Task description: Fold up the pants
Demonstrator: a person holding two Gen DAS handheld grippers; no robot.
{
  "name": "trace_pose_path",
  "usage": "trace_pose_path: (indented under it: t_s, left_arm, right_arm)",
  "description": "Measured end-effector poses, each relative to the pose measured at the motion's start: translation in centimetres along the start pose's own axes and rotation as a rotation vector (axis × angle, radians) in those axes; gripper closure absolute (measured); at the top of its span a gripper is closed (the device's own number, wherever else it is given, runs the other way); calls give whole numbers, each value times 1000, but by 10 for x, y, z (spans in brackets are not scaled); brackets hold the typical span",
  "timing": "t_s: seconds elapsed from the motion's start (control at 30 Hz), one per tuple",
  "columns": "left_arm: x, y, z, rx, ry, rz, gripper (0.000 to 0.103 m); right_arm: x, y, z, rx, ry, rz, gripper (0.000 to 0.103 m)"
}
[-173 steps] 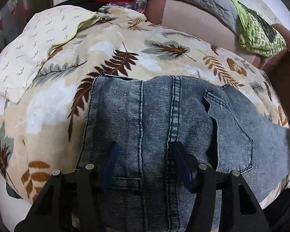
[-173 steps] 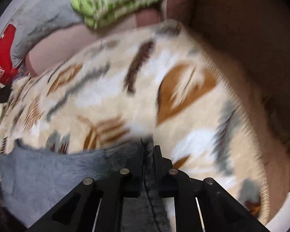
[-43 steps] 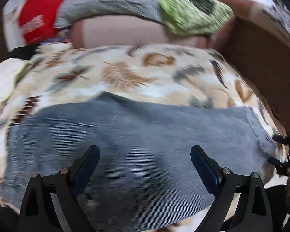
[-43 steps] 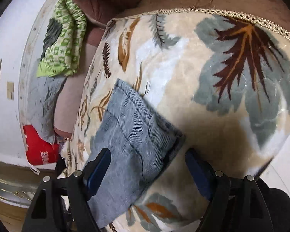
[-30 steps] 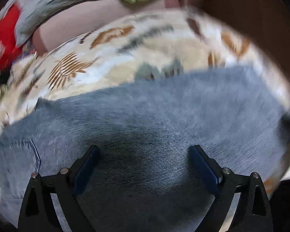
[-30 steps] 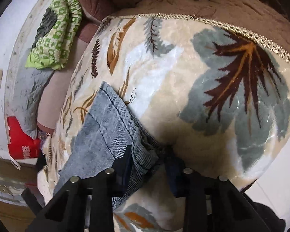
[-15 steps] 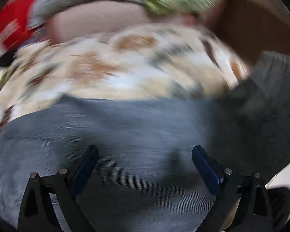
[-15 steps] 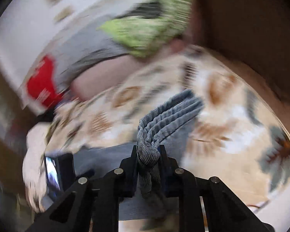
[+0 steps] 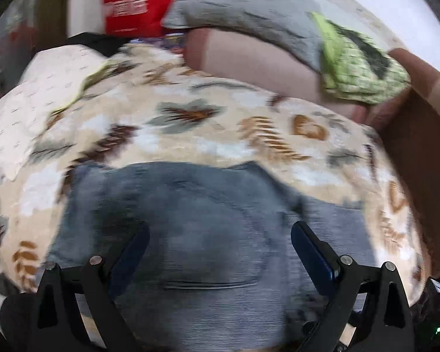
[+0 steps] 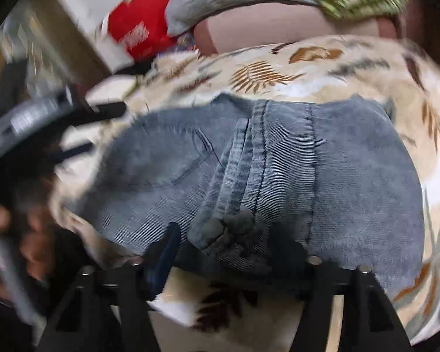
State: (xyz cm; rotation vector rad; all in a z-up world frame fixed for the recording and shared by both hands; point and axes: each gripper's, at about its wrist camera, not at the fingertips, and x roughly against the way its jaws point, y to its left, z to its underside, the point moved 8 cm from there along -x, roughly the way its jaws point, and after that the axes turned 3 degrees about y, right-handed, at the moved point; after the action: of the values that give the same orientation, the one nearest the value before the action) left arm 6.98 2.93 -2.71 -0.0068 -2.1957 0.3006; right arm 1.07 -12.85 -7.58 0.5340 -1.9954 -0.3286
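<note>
From the left wrist, the left gripper (image 9: 220, 252) stands wide and empty over the pants (image 9: 208, 240), which lie doubled on the near part of the leaf-print blanket (image 9: 190, 129), ready to steady the stack.

From the right wrist, the right gripper (image 10: 234, 252) is letting go, its jaws opening; the bunched leg ends (image 10: 231, 226) lie between them on top of the pants (image 10: 352, 182), laid over the seat to make the fold. At far left the other gripper shows, blurred.
</note>
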Motion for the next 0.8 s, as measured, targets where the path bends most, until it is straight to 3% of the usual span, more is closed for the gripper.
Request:
trace_pose_path:
  t_s: [0.17,0.27,0.33,0.4,0.43,0.47,0.57,0.67,0.7,0.77,0.8]
  left_arm:
    - [-4,-68,2,-122,13,82,6]
    - [-22,-101,23,-193,76,119,6]
    - [-51,-108,49,-287,150,19,6]
    - [-86,-101,84,-367,300,-74,6]
    - [-92,-98,93,-363,298,-73,5]
    - [-86,-96,91,-349,244,-59,5]
    - [-81,-95,91,-355,266,-76,5]
    - [-70,-92,79,-332,245,-71,5]
    - [-66,-92,75,-318,224,-62,5]
    - [-48,-99,56,-288,147,-22,5]
    - [-40,-105,49,-281,120,6,5]
  right_arm:
    - [55,-50,-2,-213,-108,-64,36]
    - [85,-99,-9,-395,-183,-124,36]
    - [97,-128,-14,-474,-211,-122,36]
    - [104,-144,-21,-510,-220,-133,36]
    - [104,-146,-27,-517,-219,-153,36]
    - [104,-147,-35,-527,-216,-190,36]
    - [98,-137,-51,-522,-194,-304,36]
    - [61,-130,-62,-564,-119,-435,29]
    - [32,-135,-52,-598,-23,-418,29]
    - [3,-148,-29,-657,80,-330,33]
    - [3,-150,-28,-657,50,-357,33]
